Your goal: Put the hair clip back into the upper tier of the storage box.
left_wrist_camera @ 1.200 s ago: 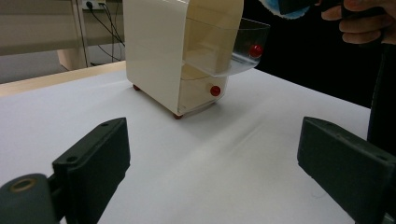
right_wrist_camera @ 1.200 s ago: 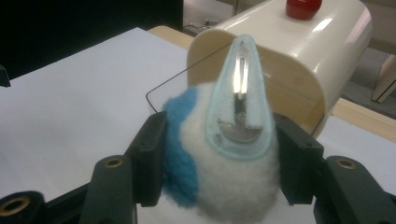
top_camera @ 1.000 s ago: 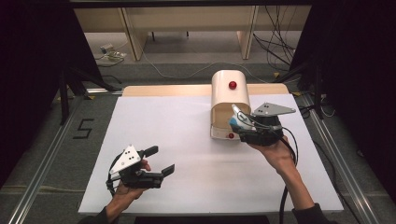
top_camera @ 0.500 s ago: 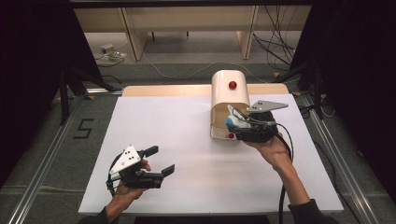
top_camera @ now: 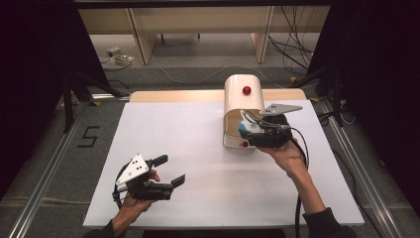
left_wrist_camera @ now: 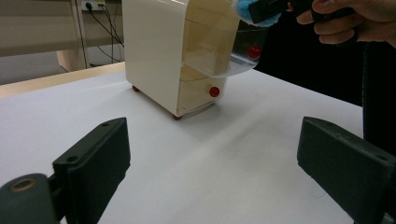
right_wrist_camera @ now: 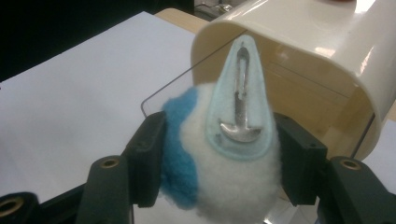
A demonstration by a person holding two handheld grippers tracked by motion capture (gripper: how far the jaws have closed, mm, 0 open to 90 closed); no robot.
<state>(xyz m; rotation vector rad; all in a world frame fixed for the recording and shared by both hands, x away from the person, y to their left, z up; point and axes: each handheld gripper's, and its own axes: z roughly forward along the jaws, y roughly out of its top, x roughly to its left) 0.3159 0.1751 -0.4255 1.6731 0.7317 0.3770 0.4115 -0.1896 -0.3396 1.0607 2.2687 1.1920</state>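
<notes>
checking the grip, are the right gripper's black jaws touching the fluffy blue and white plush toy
Touching: the right gripper view shows the right gripper with both jaws pressed into the sides of the fluffy blue and white plush toy.

Dim room, dark edges; white table [top_camera: 198, 148] brightly lit; glare on cream cabinet [right_wrist_camera: 327, 37]; foreground jaws blurred

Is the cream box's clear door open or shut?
Open: the clear door swings out from the cream box, showing its inside.

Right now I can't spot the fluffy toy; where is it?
The toy sits between the right gripper's fingers, at the open front of the cream box on the table's right side.
</notes>
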